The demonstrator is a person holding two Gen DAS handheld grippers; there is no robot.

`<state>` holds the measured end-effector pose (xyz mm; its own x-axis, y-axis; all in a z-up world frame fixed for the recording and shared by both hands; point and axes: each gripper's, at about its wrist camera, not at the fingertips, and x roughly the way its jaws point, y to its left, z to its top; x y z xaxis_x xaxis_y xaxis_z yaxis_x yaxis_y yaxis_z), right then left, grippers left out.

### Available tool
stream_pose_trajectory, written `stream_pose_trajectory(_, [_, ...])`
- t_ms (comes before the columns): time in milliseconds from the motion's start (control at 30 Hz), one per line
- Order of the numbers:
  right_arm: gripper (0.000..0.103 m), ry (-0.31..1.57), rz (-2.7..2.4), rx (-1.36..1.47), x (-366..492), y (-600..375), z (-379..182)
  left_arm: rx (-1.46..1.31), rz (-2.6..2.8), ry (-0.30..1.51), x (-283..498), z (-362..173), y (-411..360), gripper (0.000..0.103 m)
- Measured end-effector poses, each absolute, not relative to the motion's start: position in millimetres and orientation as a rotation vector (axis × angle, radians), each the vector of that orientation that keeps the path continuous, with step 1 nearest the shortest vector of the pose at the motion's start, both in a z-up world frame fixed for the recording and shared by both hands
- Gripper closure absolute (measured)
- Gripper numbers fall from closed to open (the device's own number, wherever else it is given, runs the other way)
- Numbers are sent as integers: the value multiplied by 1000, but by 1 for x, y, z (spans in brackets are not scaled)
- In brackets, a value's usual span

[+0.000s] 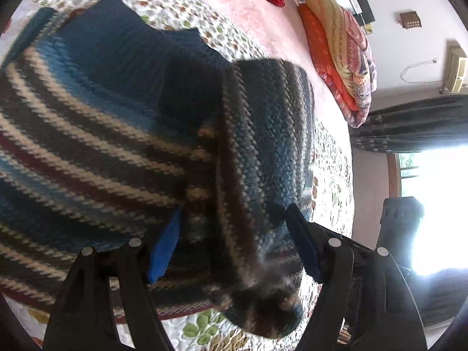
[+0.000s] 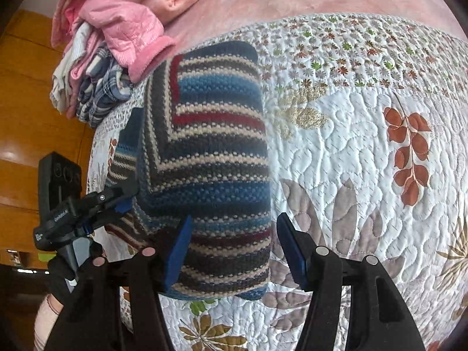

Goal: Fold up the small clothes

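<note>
Striped knit sweater [image 2: 210, 158] lying partly folded on a floral quilt [image 2: 365, 152] spread over a bed.

Its bands run blue, cream, brown and dark red; one side is turned over diagonally, and the left-wrist picture is blurred. Bare quilt lies open to its right, a heap of pink and plaid clothes [image 2: 108, 49] crowds the far-left corner. The right gripper [image 2: 232, 248] hovers with fingers apart over the near hem. The left gripper [image 1: 231, 242] straddles a raised fold [image 1: 263, 146], fingers spread, contact unclear.

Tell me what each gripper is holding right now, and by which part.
Right gripper: nothing, jaws open above the striped sweater at its near edge. Left gripper: a bunched fold of the sweater sits between its wide jaws, but an actual grip cannot be told.
</note>
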<state>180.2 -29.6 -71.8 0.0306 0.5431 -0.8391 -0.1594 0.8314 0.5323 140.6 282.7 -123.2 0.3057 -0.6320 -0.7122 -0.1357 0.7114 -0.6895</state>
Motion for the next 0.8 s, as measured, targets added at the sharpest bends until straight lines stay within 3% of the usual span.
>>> stream_pose_trajectory(200, [42, 1447, 551, 314, 181, -34, -73, -697, -407, 1240, 146, -119, 263, 34])
stream_pose_trajectory(367, [42, 1454, 548, 314, 180, -33, -74, -674, -425, 1232, 151, -115, 257, 56])
stream_pose_trajectory(633, [42, 1467, 562, 290, 176, -22, -77, -703, -409, 1223, 156, -117, 253, 57])
stream_pose_trajectory(733, [42, 1458, 555, 269, 178, -20, -74, -676, -410, 1195, 150, -114, 260, 80])
stream_pose_trajectory(800, [42, 1449, 550, 267, 180, -21, -71, -697, -410, 1181, 144, -111, 270, 82])
